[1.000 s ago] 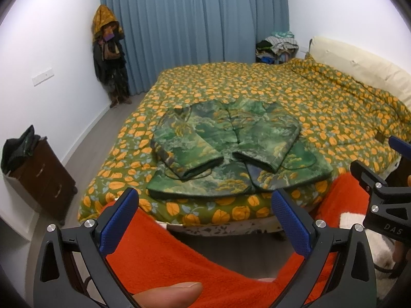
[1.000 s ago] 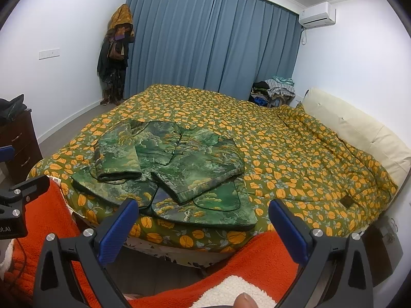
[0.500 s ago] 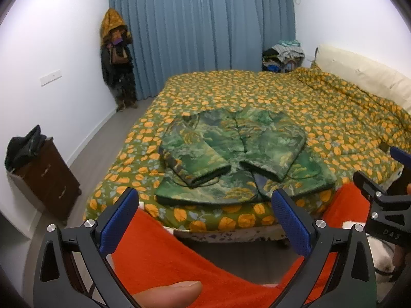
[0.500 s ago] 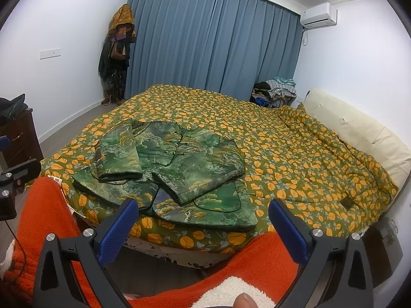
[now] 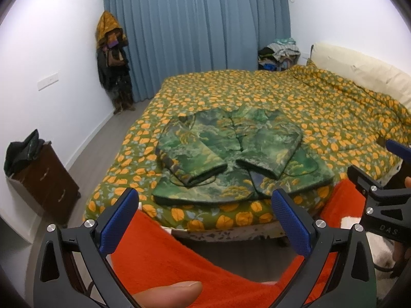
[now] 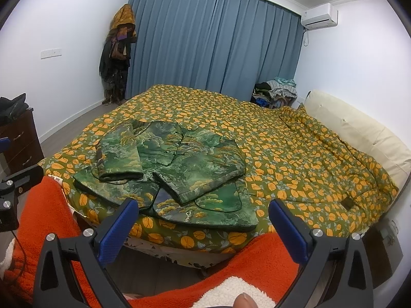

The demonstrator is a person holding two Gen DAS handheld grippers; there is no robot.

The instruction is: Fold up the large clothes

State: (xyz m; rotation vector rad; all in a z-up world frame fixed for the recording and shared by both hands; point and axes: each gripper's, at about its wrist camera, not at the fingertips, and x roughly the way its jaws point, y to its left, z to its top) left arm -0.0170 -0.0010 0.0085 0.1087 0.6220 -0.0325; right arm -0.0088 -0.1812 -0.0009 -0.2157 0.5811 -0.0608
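Bedroom, blue curtain (image 6: 213,43) hanging behind bed (image 6: 295,154). Green jacket (image 6: 174,169) lying at near bed edge, sleeves folded in. Left gripper (image 5: 205,220) and right gripper (image 6: 203,225) hovering, jaws apart, holding nothing. Advice: pinching both hem corners evenly, lifting hem toward collar.

Bright, even indoor light; strong fisheye-warped edges.

Jacket (image 5: 231,154) on the bed (image 5: 321,107) near its front edge, dresser (image 5: 43,177) left, perhaps a clothes pile (image 5: 278,54) behind.

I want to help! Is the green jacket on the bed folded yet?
Partly: the green jacket has both sleeves folded across its front; its body lies flat.
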